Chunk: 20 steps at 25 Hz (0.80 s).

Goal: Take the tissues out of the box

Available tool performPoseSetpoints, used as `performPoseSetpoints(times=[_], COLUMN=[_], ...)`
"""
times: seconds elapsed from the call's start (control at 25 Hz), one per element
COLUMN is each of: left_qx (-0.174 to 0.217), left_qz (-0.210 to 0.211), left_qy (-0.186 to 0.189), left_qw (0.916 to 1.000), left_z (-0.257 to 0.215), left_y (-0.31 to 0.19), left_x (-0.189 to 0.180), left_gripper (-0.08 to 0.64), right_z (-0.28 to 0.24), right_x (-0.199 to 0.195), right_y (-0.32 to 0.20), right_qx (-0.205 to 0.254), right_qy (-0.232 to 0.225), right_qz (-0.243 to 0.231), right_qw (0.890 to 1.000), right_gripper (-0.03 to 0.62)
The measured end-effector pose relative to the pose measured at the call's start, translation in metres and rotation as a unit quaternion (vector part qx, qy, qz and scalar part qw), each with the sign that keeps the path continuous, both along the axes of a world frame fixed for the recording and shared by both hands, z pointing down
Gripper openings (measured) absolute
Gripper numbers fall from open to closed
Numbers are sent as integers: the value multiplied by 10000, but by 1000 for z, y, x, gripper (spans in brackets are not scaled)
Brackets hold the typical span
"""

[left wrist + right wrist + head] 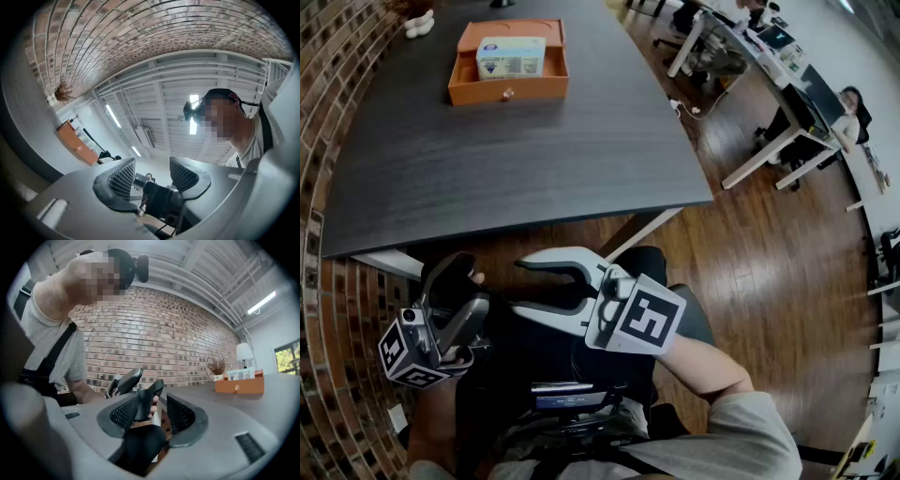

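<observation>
Both held low by the lap. Left gripper [152,172] tilts up toward the person's head, right gripper [155,411] points left across the body, bare right forearm [712,364] bent. Both jaws pulled in, gripping nothing I think.

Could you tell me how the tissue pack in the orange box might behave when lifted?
The pale rectangular tissue pack looks paper-filled, so probably light and crushable. Lying flat in the orange box, it seems unlikely to roll or tip.
</observation>
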State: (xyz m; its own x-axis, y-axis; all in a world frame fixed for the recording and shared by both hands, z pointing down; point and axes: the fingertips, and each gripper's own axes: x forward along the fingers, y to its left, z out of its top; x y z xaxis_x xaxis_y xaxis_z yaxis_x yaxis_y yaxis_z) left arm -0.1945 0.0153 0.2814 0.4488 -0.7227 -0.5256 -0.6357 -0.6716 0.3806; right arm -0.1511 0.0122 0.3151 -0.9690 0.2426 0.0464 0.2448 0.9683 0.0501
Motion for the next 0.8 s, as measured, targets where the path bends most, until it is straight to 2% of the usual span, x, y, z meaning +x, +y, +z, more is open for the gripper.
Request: performPoseSetpoints(times=[0.48, 0.76, 0.8], left_qx=[37, 47, 55], left_qz=[-53, -131, -144], left_qy=[-145, -248, -269], left_qw=[9999, 9996, 9995], left_z=[-1, -2, -3], left_y=[0, -2, -2], left_x=[2, 1, 1], left_gripper=[215, 215, 215], right_z=[-1, -9, -9], right_x=[-1, 0, 0], right_y=[-3, -10, -11], right_qx=[-68, -121, -133], right_qy=[-38, -150, -151], right_qz=[-1, 156, 212], right_qw=[10000, 9997, 9996], right_gripper=[193, 193, 215])
